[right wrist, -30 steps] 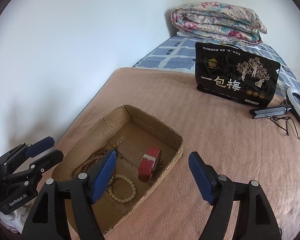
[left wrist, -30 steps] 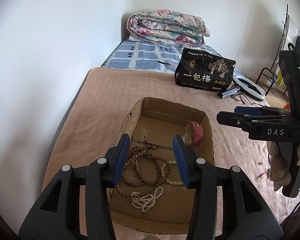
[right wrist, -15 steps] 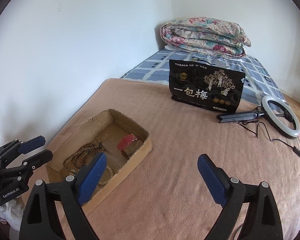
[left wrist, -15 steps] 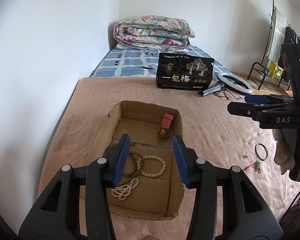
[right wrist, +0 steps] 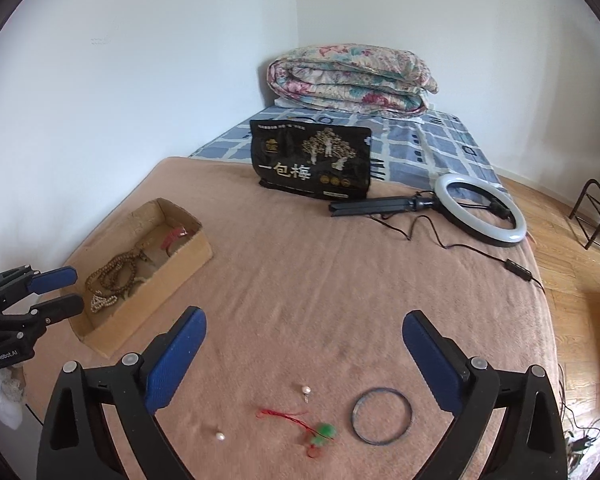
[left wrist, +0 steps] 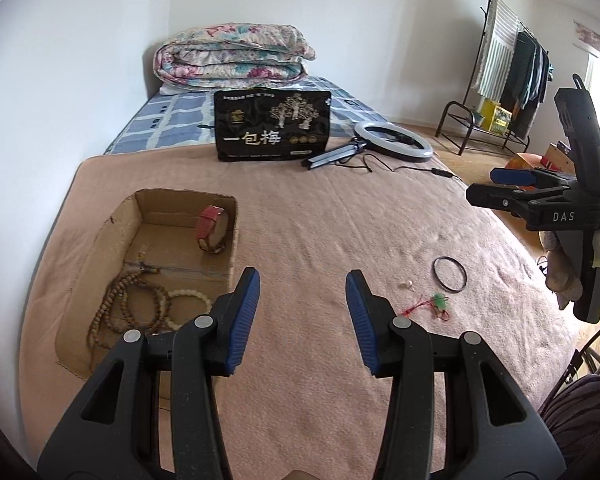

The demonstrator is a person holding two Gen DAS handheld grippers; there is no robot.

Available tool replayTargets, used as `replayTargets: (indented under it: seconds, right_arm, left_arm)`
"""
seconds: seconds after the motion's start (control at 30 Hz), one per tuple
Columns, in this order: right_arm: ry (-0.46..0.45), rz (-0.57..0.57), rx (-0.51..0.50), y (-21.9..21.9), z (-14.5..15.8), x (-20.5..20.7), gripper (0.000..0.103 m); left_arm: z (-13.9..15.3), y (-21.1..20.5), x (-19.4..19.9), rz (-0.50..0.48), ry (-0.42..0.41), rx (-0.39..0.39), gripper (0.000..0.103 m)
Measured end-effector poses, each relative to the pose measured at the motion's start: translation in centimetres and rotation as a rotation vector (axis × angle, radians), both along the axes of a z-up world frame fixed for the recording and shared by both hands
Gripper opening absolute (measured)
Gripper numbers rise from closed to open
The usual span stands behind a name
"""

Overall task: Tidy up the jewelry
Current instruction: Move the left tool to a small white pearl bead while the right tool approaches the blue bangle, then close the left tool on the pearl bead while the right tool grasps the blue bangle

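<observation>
Grippers over a tan blanket, both empty.

Right gripper (right wrist: 302,344) gapes wide above a dark bangle (right wrist: 382,416), red-corded green charm (right wrist: 320,432) and two pearls (right wrist: 306,390); left gripper (left wrist: 302,312) stands open beside the box (left wrist: 116,236) holding beads (left wrist: 136,304) and a red watch (left wrist: 210,228). Beyond lie a black bag (right wrist: 312,164) and ring light (right wrist: 480,210).

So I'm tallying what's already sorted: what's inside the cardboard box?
In the cardboard box: a red watch, brown bead strands, a pale bead bracelet and a white bead strand. The left tool hides the near corner.
</observation>
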State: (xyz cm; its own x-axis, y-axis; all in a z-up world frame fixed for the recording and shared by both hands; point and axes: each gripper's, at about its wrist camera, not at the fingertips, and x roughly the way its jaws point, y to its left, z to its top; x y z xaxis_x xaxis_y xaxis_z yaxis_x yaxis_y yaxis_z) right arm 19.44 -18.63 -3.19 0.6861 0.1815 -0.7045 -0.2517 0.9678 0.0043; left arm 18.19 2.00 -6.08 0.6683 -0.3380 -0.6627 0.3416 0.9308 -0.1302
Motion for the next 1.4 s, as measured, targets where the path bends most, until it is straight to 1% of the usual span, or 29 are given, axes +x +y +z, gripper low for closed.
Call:
replayTargets:
  seconds: [0.13, 0.27, 0.53, 0.67, 0.83, 0.93, 0.97, 1.0, 1.07, 1.13, 1.23, 1.4]
  right_arm:
    - [0.007, -0.052, -0.012, -3.6, -0.6, -1.2, 0.100]
    - [0.027, -0.087, -0.007, -6.3, -1.6, -2.2, 0.100]
    - [0.078, -0.126, -0.034, -9.4, -5.2, -3.6, 0.101]
    - [0.100, -0.134, -0.045, -10.2, -7.3, -3.8, 0.101]
    - [0.128, -0.149, -0.027, -11.1, -9.7, -3.8, 0.101]
    - [0.137, -0.152, -0.018, -11.3, -10.9, -3.8, 0.101]
    - [0.139, -0.152, -0.018, -11.3, -11.2, -3.8, 0.101]
    - [0.141, -0.150, -0.016, -11.3, -11.5, -3.7, 0.101]
    - [0.144, -0.146, -0.018, -11.2, -11.9, -3.6, 0.101]
    - [0.145, -0.140, -0.025, -11.1, -12.3, -3.5, 0.101]
    - [0.147, -0.130, -0.034, -10.9, -12.8, -3.3, 0.101]
    - [0.159, -0.118, -0.050, -10.3, -13.5, -2.7, 0.101]
  left_arm:
    - [-0.8, -2.3, -0.7, -0.044, 0.020, -0.010, 0.046]
    - [-2.1, -4.5, -1.2, -0.082, 0.046, -0.014, 0.046]
    - [-5.5, -8.2, -2.4, -0.151, 0.112, 0.008, 0.046]
    - [-7.1, -9.4, -2.6, -0.168, 0.143, 0.021, 0.046]
    - [-9.2, -10.4, -2.6, -0.180, 0.174, 0.039, 0.045]
    - [-10.2, -11.0, -2.9, -0.183, 0.176, 0.068, 0.045]
    - [-10.4, -11.2, -2.9, -0.186, 0.176, 0.080, 0.044]
    - [-10.7, -11.4, -3.0, -0.191, 0.179, 0.089, 0.039]
    - [-11.2, -11.8, -3.0, -0.198, 0.180, 0.113, 0.037]
    - [-11.5, -12.0, -3.0, -0.197, 0.177, 0.130, 0.037]
    - [-11.9, -11.9, -2.7, -0.195, 0.185, 0.124, 0.037]
    - [-12.2, -12.2, -2.4, -0.205, 0.172, 0.148, 0.037]
